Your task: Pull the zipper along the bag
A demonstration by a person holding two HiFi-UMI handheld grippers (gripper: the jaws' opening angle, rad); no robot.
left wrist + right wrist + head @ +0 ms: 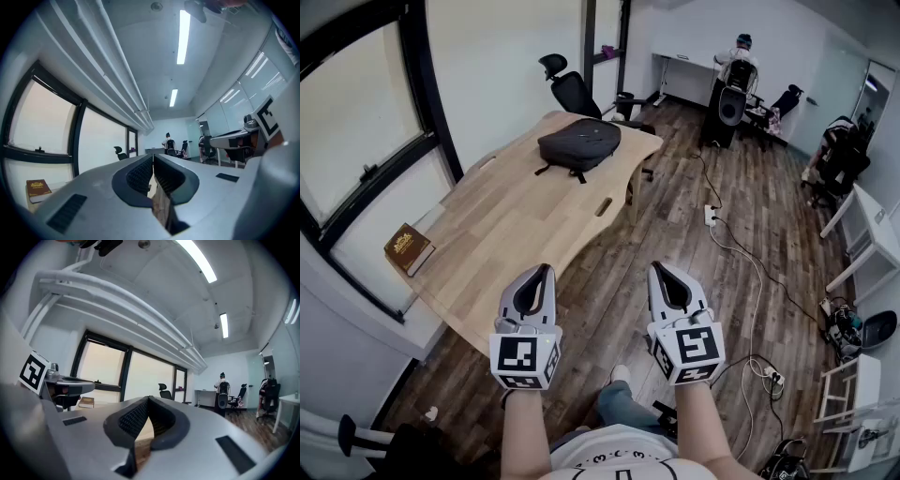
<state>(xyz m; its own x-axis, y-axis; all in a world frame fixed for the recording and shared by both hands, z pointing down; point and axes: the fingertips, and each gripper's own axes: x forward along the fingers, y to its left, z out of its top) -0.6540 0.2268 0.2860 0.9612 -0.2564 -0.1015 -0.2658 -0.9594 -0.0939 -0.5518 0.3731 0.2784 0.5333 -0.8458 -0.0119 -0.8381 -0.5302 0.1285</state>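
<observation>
at the far left a book is seen on the sill, just beside the table. the left gripper is held by the table's near edge. its jaws are pressed together with nothing between them, as its own view shows. the bag is laid flat at the table's far end, well apart from both grippers, with a chair just behind it. the right gripper is held level with the left, over the floor, jaws likewise closed and empty.

the bag is found ahead of the 2 grippers, between their lines and a little nearer the left one. its long axis is judged to run across the view, roughly left to right and slightly tilted. the zipper cannot be made out at this range. no pull is judged begun: both grippers must be carried forward over the table before the bag can be steadied by 1 and the zipper taken by the other. at the far right a person is seen near a desk.
</observation>
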